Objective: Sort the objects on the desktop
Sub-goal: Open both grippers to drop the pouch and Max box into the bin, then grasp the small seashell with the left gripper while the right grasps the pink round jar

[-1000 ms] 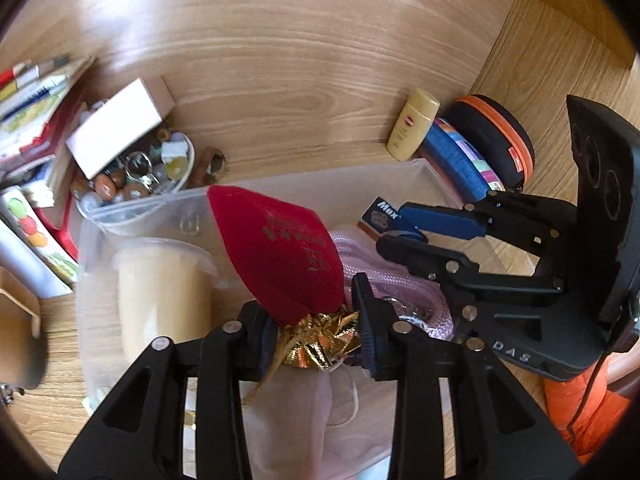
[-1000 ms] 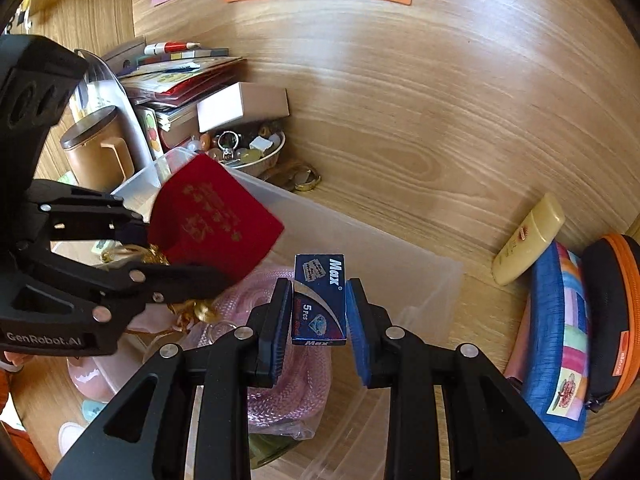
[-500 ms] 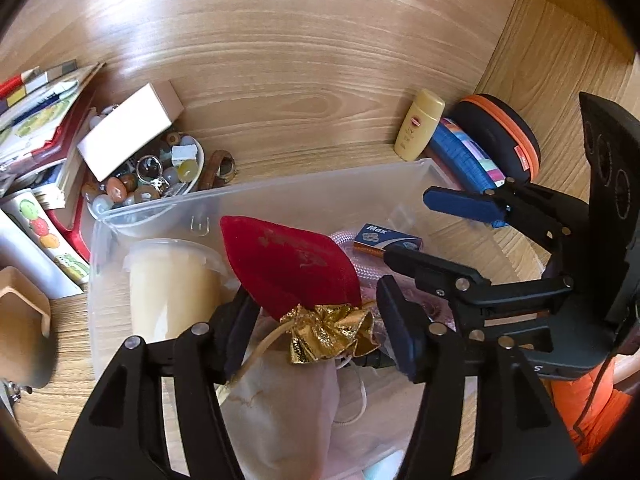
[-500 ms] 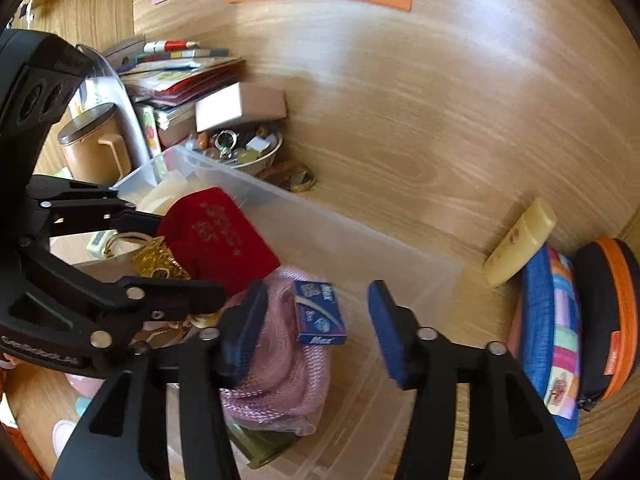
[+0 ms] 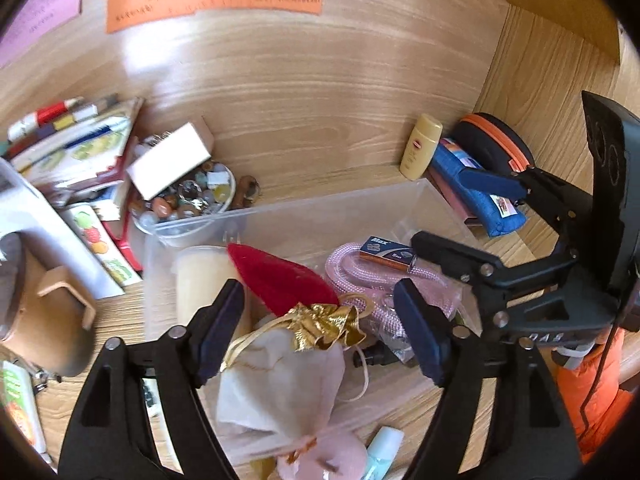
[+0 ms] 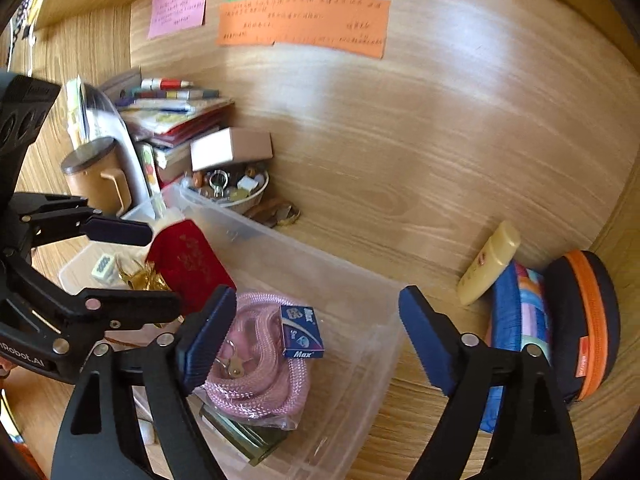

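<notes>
A clear plastic bin (image 5: 320,216) (image 6: 352,280) sits on the wooden desk. Inside it lie a red pouch (image 5: 280,280) (image 6: 188,264) with a gold tie (image 5: 324,326), a pink coiled cord (image 6: 260,360) (image 5: 360,272) and a small blue Max box (image 6: 302,336) (image 5: 386,254) resting on the cord. My left gripper (image 5: 320,336) hovers above the pouch, its jaws opening and touching nothing. My right gripper (image 6: 316,336) hangs above the blue box, jaws opening, the box lying loose below them.
A bowl of beads (image 6: 232,192) under a white box (image 6: 230,148), a stack of books (image 6: 172,116) and a tan mug (image 6: 96,176) stand at the left. A yellow bottle (image 6: 488,264), blue pencil case (image 6: 520,320) and black-orange case (image 6: 588,320) lie at the right.
Both grippers opened and rose a little. The red pouch dropped from the left jaws into the bin, and the blue box fell from the right jaws onto the pink cord.
</notes>
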A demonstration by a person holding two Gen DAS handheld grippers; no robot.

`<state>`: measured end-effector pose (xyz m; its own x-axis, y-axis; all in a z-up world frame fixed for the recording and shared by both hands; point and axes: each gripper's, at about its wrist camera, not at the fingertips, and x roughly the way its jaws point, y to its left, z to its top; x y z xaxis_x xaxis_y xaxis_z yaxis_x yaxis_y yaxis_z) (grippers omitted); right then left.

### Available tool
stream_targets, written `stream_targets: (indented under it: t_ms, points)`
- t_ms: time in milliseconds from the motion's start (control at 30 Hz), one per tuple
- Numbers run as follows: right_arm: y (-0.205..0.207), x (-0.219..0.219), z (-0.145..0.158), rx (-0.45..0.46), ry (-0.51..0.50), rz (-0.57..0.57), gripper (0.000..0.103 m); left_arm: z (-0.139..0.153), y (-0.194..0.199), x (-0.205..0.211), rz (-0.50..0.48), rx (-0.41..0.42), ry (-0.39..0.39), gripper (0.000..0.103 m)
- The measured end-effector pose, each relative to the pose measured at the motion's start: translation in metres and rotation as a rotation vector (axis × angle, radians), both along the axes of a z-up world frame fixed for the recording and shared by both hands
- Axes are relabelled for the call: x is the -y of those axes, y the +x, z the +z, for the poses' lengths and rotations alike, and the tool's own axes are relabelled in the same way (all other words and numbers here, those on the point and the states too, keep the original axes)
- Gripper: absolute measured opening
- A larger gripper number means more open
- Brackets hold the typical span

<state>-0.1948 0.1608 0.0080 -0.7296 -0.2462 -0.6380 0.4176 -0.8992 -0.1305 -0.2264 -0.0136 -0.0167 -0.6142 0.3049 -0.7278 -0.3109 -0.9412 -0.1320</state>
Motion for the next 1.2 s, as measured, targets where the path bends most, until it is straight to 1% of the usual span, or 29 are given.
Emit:
stream_targets:
  t_ms: [100, 233, 333, 600, 733, 933, 1200]
  points:
    - [0.003, -0.001, 0.005, -0.013, 0.006, -0.017, 0.087, 0.007, 0.008, 0.003, 0.019, -0.031, -0.02, 0.086]
    - [0.012, -0.001, 0.011, -0.019, 0.0, -0.014, 0.087, 0.016, 0.022, 0.011, 0.042, -0.076, -0.054, 0.091]
    - [0.022, -0.001, 0.015, -0.029, 0.0, -0.011, 0.088, 0.021, 0.033, 0.015, 0.065, -0.112, -0.082, 0.093]
    - [0.051, 0.005, 0.02, -0.056, 0.009, -0.01, 0.091, 0.025, 0.062, 0.03, 0.104, -0.159, -0.108, 0.095]
    - [0.065, 0.009, 0.016, -0.049, -0.001, -0.005, 0.092, 0.022, 0.077, 0.043, 0.127, -0.164, -0.118, 0.095]
    - [0.088, 0.022, 0.007, -0.033, -0.019, 0.026, 0.092, 0.012, 0.094, 0.069, 0.179, -0.148, -0.121, 0.096]
    - [0.111, 0.054, -0.012, 0.024, -0.049, 0.105, 0.092, -0.017, 0.106, 0.105, 0.247, -0.077, -0.126, 0.096]
